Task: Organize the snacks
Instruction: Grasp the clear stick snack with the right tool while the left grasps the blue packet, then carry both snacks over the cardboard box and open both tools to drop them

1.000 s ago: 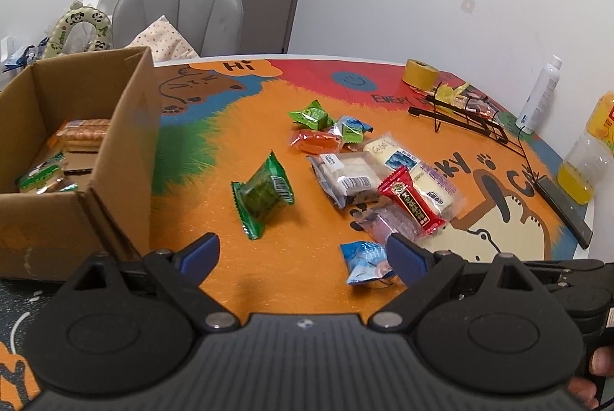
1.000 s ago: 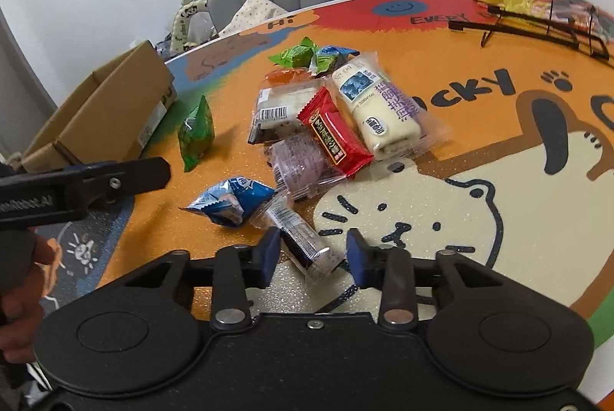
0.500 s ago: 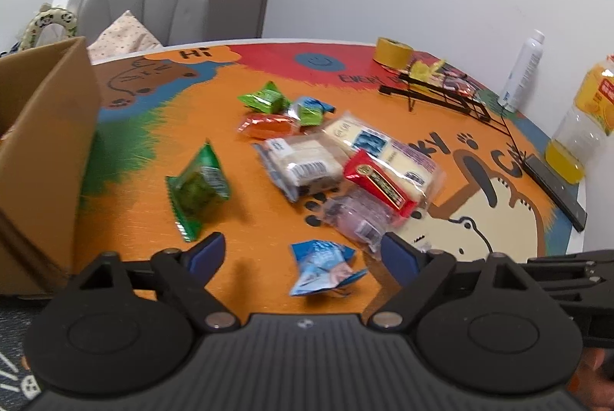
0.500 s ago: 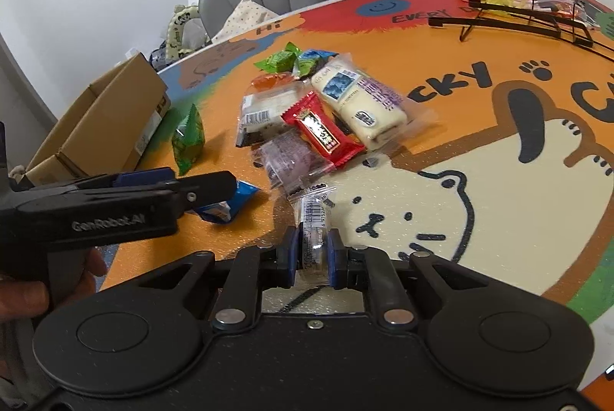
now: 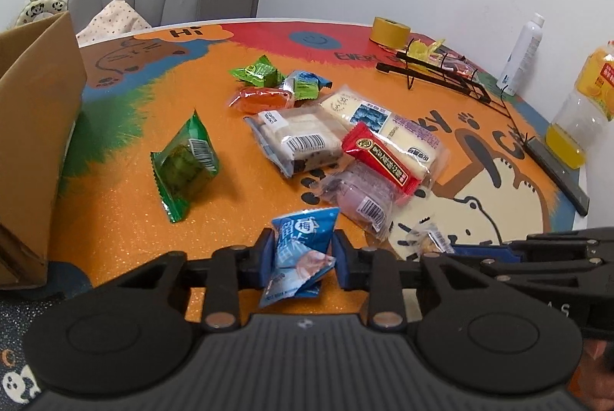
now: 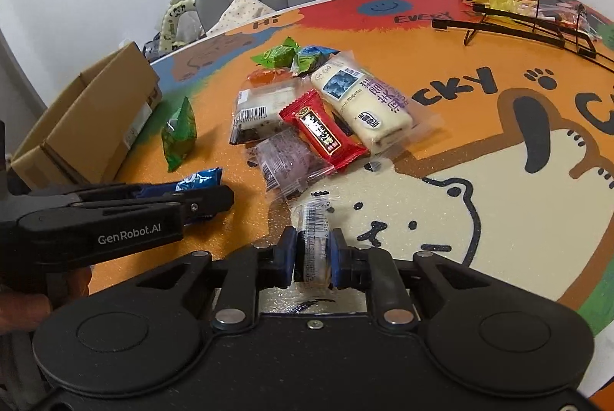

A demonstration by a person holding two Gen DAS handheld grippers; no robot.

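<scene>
Two grips are set at once, so handle them as a pair. Your left gripper point(image 5: 303, 259) has just been closing and its blue pads now press either side of the blue plum-candy packet point(image 5: 301, 250), which stands crumpled between them at the near edge of the table mat point(image 5: 115, 219); your right gripper point(image 6: 312, 251) is pinched narrow on the clear-wrapped snack point(image 6: 314, 238), its barcode showing between the pads. Both wrappers are thin and slippery, I'd judge, so keep the squeeze steady and lift straight up before you swing (a sideways drag could pull a crinkled corner loose). From the left wrist view the right gripper point(image 5: 479, 251) sits close at three o'clock, so raise one a touch ahead of the other to avoid knocking them. Beyond, at twelve o'clock, lies the pile: the purple packet point(image 5: 360, 196), red packet point(image 5: 382, 157) and the white roll cake point(image 5: 387, 127) touching one another; clear them high. The green packet point(image 5: 186, 161) stands apart at ten o'clock, and the cardboard box point(image 5: 34, 111), likely the destination, is at nine o'clock.
</scene>
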